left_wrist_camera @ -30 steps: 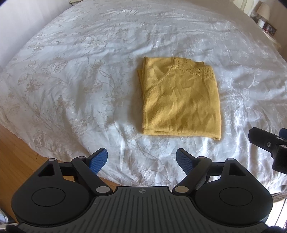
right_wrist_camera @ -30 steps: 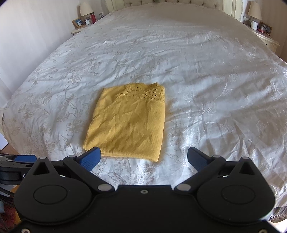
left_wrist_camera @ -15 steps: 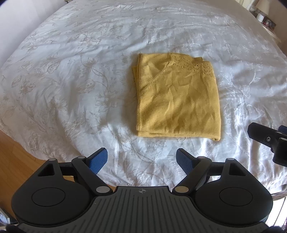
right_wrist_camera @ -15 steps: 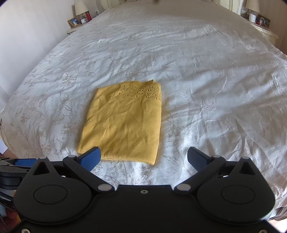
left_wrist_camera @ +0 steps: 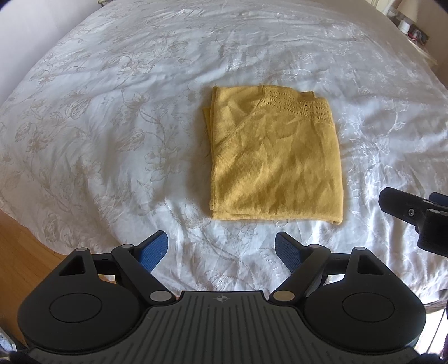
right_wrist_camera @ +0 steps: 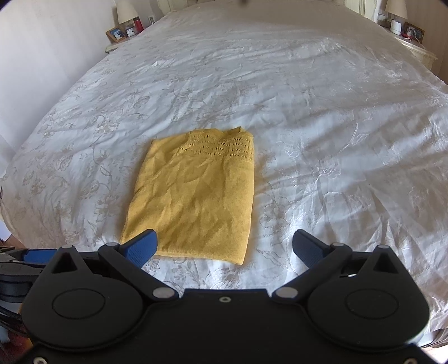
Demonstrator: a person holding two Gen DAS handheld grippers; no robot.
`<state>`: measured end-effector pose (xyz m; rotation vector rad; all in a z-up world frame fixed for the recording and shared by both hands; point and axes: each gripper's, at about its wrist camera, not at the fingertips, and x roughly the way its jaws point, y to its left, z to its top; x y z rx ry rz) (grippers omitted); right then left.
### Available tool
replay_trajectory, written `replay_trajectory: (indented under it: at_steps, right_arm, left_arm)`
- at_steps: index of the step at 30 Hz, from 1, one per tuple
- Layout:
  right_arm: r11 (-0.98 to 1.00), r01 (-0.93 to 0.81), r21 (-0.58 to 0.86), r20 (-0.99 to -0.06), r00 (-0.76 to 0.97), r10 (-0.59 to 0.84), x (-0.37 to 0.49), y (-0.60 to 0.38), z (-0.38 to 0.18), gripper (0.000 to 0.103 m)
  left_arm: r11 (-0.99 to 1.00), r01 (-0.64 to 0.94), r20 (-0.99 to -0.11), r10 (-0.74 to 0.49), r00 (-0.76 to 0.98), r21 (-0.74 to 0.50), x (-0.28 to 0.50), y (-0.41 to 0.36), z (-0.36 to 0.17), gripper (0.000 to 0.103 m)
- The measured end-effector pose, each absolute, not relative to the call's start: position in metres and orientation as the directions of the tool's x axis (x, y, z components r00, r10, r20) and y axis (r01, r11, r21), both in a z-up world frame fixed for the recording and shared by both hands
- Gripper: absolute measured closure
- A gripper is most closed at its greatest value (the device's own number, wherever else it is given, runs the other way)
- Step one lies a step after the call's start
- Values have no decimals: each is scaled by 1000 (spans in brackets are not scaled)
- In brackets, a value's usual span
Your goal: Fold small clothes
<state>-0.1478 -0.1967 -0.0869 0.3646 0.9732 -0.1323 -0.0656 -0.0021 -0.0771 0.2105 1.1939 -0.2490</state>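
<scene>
Yellow knit top folded on the white bedspread

Yellow knit top [left_wrist_camera: 275, 159] lay folded into a rough rectangle near the foot of the bed, on the white bedspread [left_wrist_camera: 112, 117]. Its cloth was a fine, soft knit, creased all over, with a band of openwork eyelets along the far edge and a diagonal seam crossing the upper left part. Along the left side, layered edges of the fold showed as thin stacked strips.

Pale floral embroidery covered the bedspread, which had a slight sheen and many shallow wrinkles. Sunlight fell across it in patches.

Left tongs [left_wrist_camera: 221, 247] hung over the near edge of the bed, just short of the top's near hem, spread wide and gripping nothing. Right tongs [right_wrist_camera: 224, 243] were likewise spread wide and empty, over the top's near right corner; the left blue pad [right_wrist_camera: 141, 246] overlapped the hem in the right wrist view, but whether it touched the cloth could not be told.

At the head of the bed stood a nightstand with a picture frame [right_wrist_camera: 116, 33], a lamp [right_wrist_camera: 126, 11] and a red object too small to identify. Another lamp [right_wrist_camera: 396, 8] stood at the far right. Wooden floor [left_wrist_camera: 25, 252] showed at the lower left. The bed's far end was cut off by the frame edge.
</scene>
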Motion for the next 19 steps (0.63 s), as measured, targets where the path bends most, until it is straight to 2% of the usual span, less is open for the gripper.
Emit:
replay_trajectory:
  at_steps: [19]
  right_arm:
    - [923,288,254,-832,552,57,-136,-206,-93,1]
  left_arm:
    - [945,327,-934,-100,342,19,-51,-14,-79,19]
